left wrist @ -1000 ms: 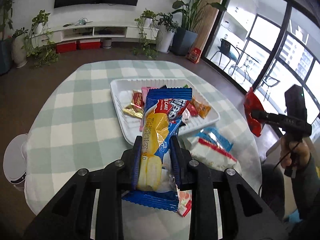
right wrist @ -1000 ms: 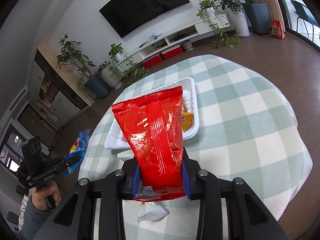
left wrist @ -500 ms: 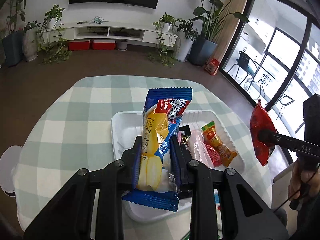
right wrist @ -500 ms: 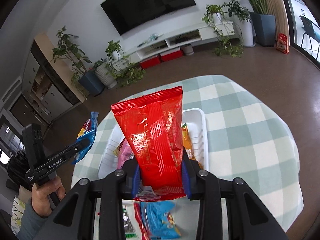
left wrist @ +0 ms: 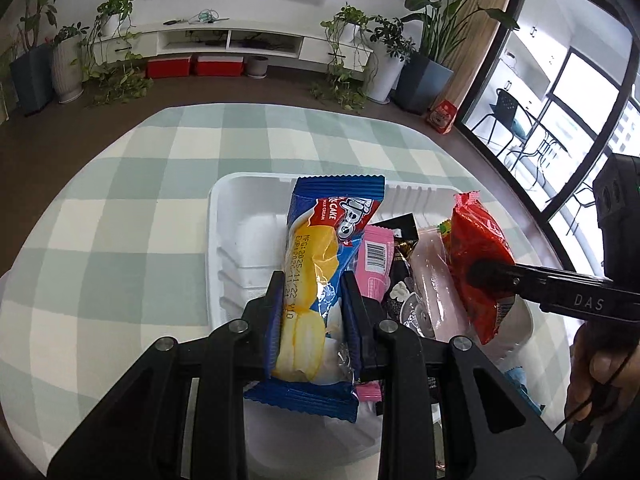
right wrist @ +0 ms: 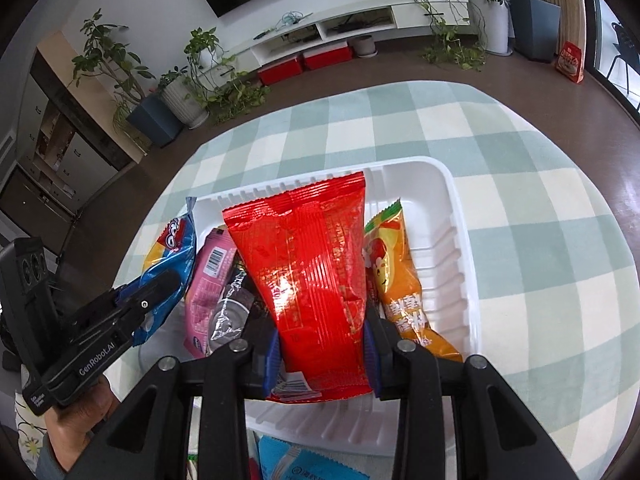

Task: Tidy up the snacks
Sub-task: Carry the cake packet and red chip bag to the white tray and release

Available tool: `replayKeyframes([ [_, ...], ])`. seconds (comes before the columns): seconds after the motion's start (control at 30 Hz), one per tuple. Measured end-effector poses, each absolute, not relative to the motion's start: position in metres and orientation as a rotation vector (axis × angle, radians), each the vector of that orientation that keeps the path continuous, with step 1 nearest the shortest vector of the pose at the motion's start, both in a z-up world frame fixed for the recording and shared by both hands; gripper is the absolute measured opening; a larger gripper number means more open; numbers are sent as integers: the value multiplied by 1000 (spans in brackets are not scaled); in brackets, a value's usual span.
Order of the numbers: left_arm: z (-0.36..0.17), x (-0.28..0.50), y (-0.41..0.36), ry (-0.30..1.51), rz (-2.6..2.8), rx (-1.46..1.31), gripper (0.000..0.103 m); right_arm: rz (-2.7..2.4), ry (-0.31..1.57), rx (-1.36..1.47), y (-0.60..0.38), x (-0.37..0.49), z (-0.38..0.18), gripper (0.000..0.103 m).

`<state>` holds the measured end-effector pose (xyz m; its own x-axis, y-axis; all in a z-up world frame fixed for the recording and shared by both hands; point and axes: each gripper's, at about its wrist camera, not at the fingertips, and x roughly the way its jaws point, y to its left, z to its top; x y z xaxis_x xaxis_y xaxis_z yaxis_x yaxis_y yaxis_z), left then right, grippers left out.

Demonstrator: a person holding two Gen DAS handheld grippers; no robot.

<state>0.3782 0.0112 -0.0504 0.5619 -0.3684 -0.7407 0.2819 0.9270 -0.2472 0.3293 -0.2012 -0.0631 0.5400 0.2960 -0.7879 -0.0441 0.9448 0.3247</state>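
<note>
My left gripper [left wrist: 314,316] is shut on a blue and yellow cake packet [left wrist: 320,264] and holds it just above the left half of a white tray [left wrist: 240,240]. My right gripper [right wrist: 322,344] is shut on a red snack bag [right wrist: 308,264] and holds it over the tray's [right wrist: 448,240] middle. In the tray lie a pink packet [left wrist: 374,256], a dark foil packet [right wrist: 232,308] and an orange packet [right wrist: 396,276]. The red bag [left wrist: 478,256] and right gripper show at the right of the left wrist view; the cake packet [right wrist: 172,256] shows at the left of the right wrist view.
The tray sits on a round table with a green and white checked cloth [left wrist: 132,200]. A blue packet [right wrist: 292,460] lies on the cloth in front of the tray. Beyond are a TV stand [left wrist: 224,40], potted plants [left wrist: 424,52] and large windows.
Both grippers have moved forward and down over the tray with their packets still held. The tray now fills the near view and the two packets hang side by side above it.
</note>
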Motion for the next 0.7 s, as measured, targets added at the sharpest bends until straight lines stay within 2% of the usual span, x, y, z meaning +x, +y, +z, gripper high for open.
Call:
replayKeyframes([
  [0.7,-68,380,16,908,-372,-126,31,151,1009,225,-186,347,-86,40],
])
